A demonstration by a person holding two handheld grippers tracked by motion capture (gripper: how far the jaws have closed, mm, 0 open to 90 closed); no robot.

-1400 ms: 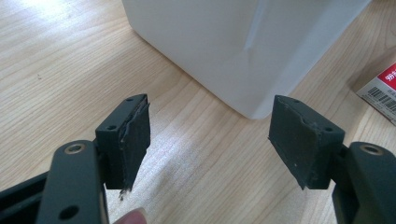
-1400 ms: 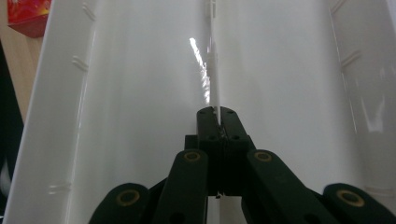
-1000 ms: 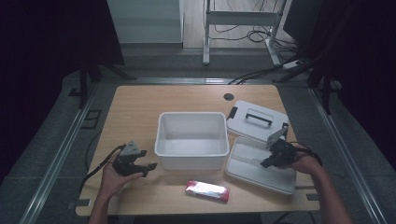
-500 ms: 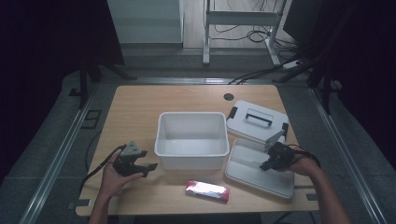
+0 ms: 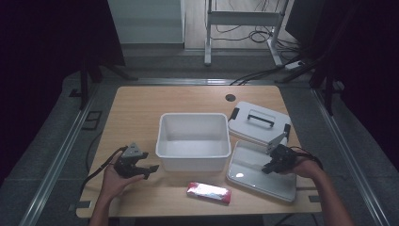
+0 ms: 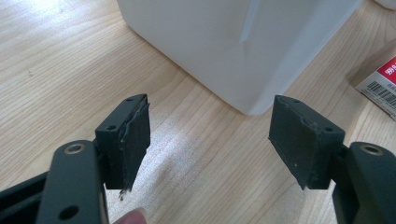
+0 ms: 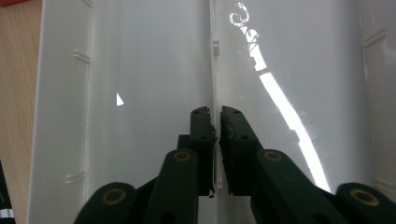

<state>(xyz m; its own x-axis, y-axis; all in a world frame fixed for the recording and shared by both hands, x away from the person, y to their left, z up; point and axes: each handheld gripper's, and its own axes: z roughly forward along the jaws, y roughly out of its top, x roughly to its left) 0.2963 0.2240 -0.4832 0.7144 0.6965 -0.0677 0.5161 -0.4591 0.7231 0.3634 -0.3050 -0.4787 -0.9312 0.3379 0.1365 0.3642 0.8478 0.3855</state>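
A flat white lid [image 5: 256,172] lies at the front right corner of the wooden table [image 5: 136,108], just beside the right wall of an open white bin [image 5: 162,141]. The right gripper [image 5: 272,162] hangs over the middle of this lid. In the right gripper view its jaws have just been opening. They stand a narrow gap apart, with the lid's thin raised rib [image 7: 213,70] between them, released rather than pinched.

If the aim is to let go, the jaws probably need to part a little more. The gripper should then rise straight up so that neither pad catches the rib and drags the lid. If the aim is to lift the lid, the jaws should close squarely on the rib near its middle so the lid hangs level.

The left gripper [image 5: 149,169] rests near the front left corner of the bin. Its jaws are wide apart over bare wood with nothing between them.

Counted:
- One flat lid.
- One bin, which looks empty.
- One second lid with a black handle [image 5: 259,123], near the right edge beyond the flat lid.
- One red packet [image 5: 208,192], at the front edge.
- Two grippers, each held in a hand.
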